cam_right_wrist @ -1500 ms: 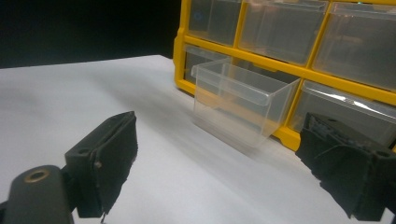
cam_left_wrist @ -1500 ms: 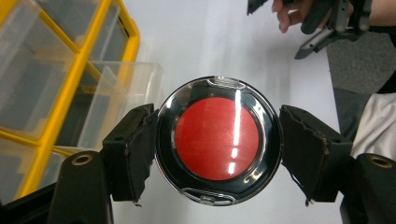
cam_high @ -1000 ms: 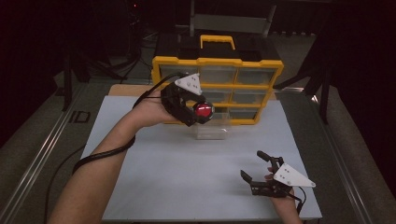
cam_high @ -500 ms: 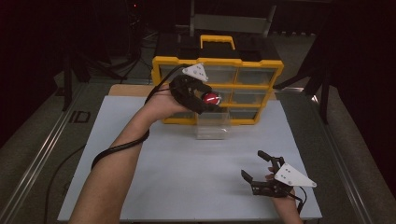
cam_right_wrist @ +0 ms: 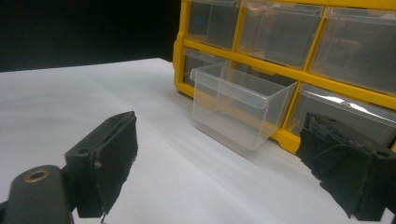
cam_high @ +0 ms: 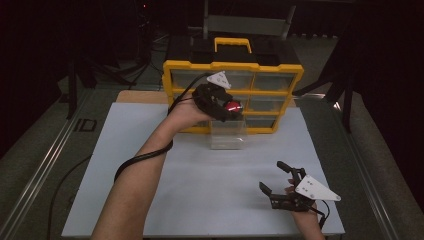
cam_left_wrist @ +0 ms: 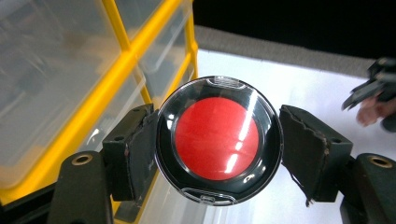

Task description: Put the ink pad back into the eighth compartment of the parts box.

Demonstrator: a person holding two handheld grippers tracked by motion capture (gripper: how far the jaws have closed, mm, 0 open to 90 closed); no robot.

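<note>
Two grippers are at work, and from the high view the left gripper (cam_high: 226, 106) is the one that matters: it hangs right over the clear drawer (cam_high: 228, 135) that stands pulled out on the white table (cam_high: 200, 185) in front of the yellow organiser (cam_high: 234, 95). Its jaws are clamped on a round compact (cam_high: 232, 106) with a red centre. The drawer lies just below and slightly toward the person from that compact, so what's left looks like a short drop straight down into the open top. The right gripper (cam_high: 278, 179) rests well apart, near the table's front right corner, jaws spread wide with nothing between them.

From the left gripper view, the compact (cam_left_wrist: 218, 140) sits face-on between the two black pads, pinched across its width at left and right, its flat face turned to the camera. The organiser's yellow frame (cam_left_wrist: 119, 70) runs close alongside on the left. I can't make out the drawer's rim beneath.

From the right gripper view, the drawer (cam_right_wrist: 240, 105) stands out from a bottom-row slot, its long side running away from the organiser's face (cam_right_wrist: 299, 77), its top open and apparently empty. Both pads of this gripper frame it from a distance, so the left hand is far the nearer.
</note>
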